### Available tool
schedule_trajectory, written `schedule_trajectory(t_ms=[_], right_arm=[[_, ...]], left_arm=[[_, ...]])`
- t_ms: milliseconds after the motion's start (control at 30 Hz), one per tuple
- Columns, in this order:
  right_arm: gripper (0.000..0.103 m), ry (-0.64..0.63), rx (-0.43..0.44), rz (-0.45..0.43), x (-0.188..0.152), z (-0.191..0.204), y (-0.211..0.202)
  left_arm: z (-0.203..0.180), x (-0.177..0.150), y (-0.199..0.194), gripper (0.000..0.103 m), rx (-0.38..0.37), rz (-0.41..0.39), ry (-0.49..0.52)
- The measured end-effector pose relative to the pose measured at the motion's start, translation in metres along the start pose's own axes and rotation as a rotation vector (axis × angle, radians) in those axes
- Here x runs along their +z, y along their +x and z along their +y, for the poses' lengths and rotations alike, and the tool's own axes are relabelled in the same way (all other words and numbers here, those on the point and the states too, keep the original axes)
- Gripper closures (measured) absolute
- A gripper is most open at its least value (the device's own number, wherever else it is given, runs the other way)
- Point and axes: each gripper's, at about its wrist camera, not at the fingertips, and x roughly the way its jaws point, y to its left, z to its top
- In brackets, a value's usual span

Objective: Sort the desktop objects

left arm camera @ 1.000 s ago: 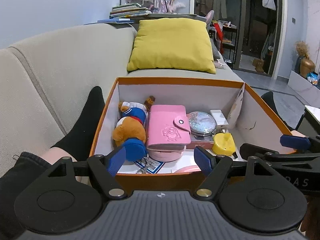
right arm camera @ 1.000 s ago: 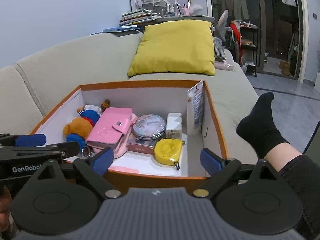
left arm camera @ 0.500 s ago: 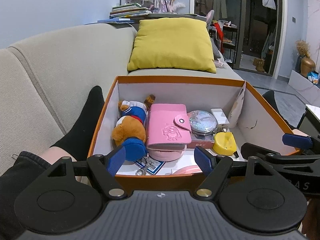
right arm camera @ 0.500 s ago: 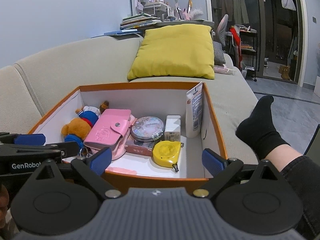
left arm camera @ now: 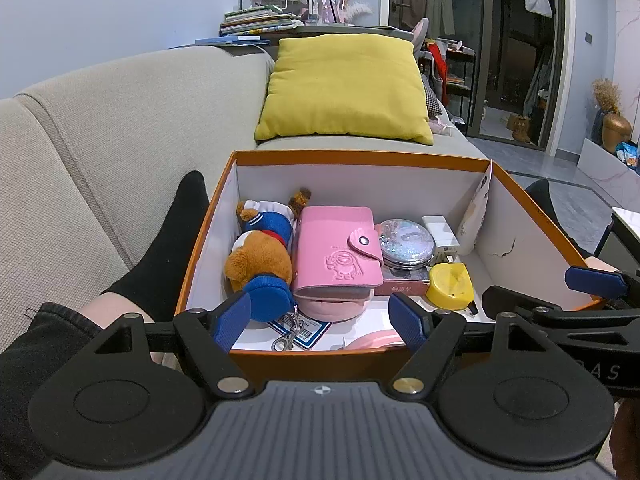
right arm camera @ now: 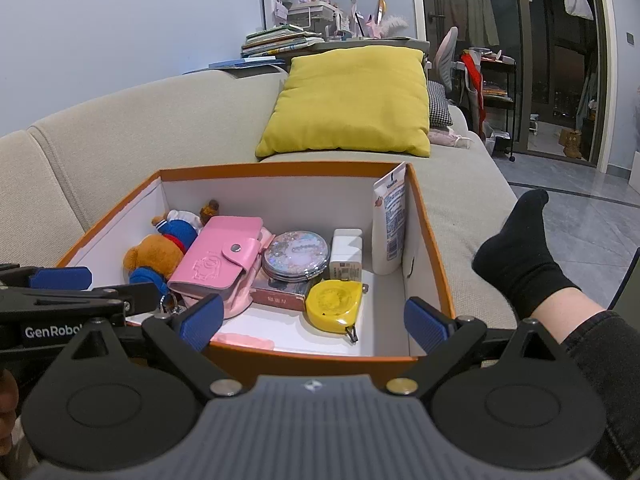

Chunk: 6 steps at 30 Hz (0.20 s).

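Note:
An orange box (left arm camera: pixel 360 157) with a white inside sits on the sofa; it also shows in the right wrist view (right arm camera: pixel 280 168). It holds a plush bear (left arm camera: pixel 262 256) (right arm camera: pixel 156 252), a pink wallet (left arm camera: pixel 338 252) (right arm camera: pixel 220 264), a round glitter mirror (left arm camera: pixel 406 242) (right arm camera: pixel 297 256), a yellow tape measure (left arm camera: pixel 450 284) (right arm camera: pixel 334 306), a white adapter (right arm camera: pixel 347 254) and a lotion tube (right arm camera: pixel 388 224) upright against the right wall. My left gripper (left arm camera: pixel 320 322) is open and empty at the box's near edge. My right gripper (right arm camera: pixel 314 322) is open and empty beside it.
A yellow cushion (left arm camera: pixel 344 88) leans on the beige sofa (left arm camera: pixel 100 128) behind the box. The person's legs in black socks lie on either side, the left one (left arm camera: pixel 168 240) and the right one (right arm camera: pixel 520 248). Keys and a card (left arm camera: pixel 294 330) lie at the box's front.
Both grippers have risen slightly and tilted, so the box sits a little lower in each view. The jaws stay open and nothing in the box has moved.

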Motion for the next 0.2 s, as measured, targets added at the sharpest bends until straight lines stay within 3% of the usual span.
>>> schedule_trajectory(t_ms=[200], right_arm=[[0.006, 0.000, 0.001, 0.002, 0.0002, 0.0002, 0.0001]], left_arm=[[0.0007, 0.0000, 0.0003, 0.014, -0.002, 0.001, 0.000]])
